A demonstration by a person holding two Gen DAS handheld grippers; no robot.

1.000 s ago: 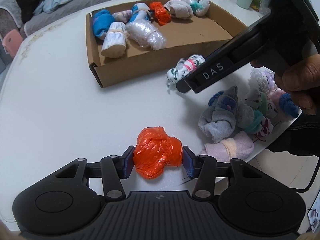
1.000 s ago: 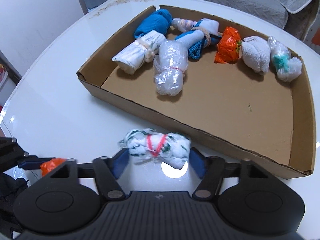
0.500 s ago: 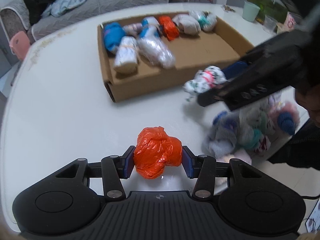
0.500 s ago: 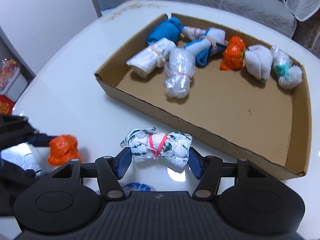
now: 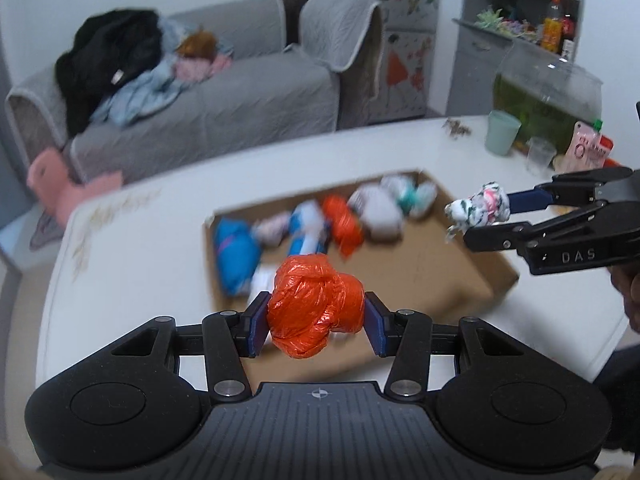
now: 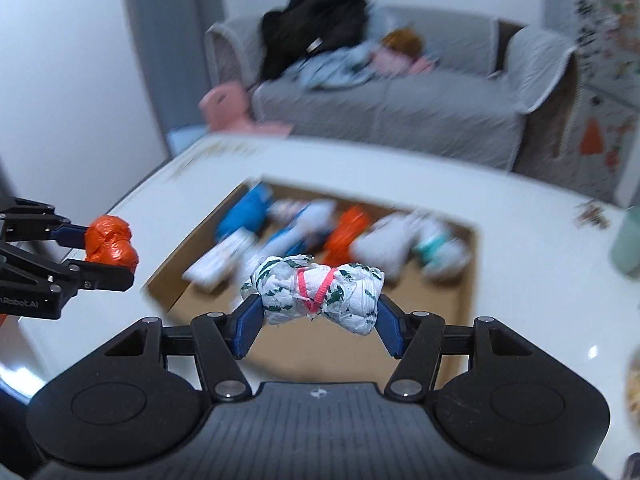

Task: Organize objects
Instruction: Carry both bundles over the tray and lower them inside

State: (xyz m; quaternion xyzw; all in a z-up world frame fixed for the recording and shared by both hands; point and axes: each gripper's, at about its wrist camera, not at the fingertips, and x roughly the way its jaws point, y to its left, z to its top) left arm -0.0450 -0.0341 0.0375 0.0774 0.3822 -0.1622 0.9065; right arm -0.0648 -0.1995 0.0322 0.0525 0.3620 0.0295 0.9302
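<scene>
Left gripper (image 5: 316, 326) is pinching a crumpled orange plastic-bag bundle (image 5: 316, 308) and right gripper (image 6: 318, 326) a green-printed white bag bundle (image 6: 316, 294), both above the shallow cardboard box (image 5: 472, 276); probably light, squashy, slippery, so mid-body grips suit.

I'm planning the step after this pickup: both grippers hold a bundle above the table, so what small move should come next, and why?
Probably carry both on over the cardboard box, then lower. The left gripper is shut on the orange bundle, the right gripper on the white-and-green bundle. Both hang clear of the table, and the box's near half looks bare.
</scene>
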